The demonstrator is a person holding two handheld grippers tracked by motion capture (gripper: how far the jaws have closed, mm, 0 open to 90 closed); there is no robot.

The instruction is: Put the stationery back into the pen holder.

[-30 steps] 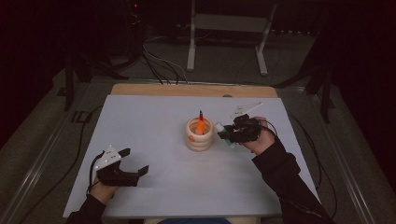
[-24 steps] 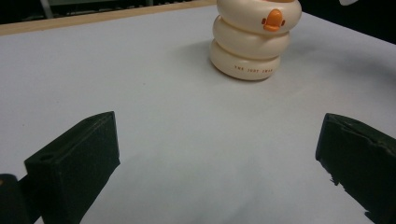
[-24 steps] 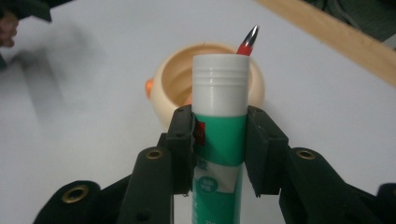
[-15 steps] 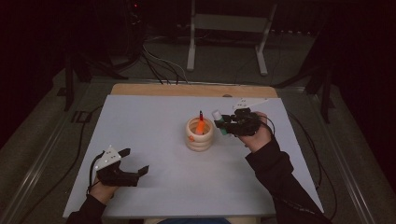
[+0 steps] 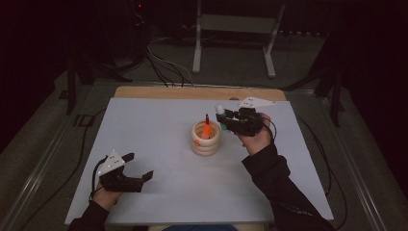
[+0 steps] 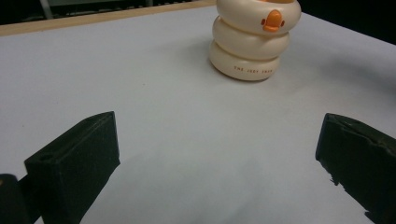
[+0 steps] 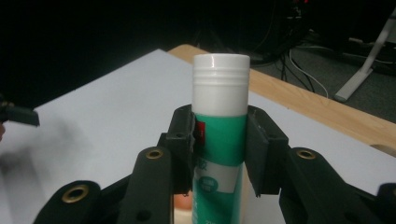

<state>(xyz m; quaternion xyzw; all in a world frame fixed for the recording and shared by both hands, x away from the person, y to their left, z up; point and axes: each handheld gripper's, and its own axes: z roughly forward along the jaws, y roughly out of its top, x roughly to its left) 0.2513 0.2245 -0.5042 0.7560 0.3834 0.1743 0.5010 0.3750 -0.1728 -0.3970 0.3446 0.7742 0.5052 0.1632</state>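
Gripping a smooth green-and-white cylindrical glue stick (image 7: 219,126), the right claw (image 7: 219,149) hangs beside the glossy ringed cream holder (image 5: 205,139); left claw (image 5: 137,167) gapes empty near the worktop's (image 5: 154,120) front-left corner.

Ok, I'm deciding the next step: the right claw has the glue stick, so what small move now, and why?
Probably ease the right claw leftward over the cream ringed plastic holder, since it grips the green and white glue stick just beside it. The holder's mouth is open apart from an orange pen, so steer clear of that. The left claw rests open, well apart.
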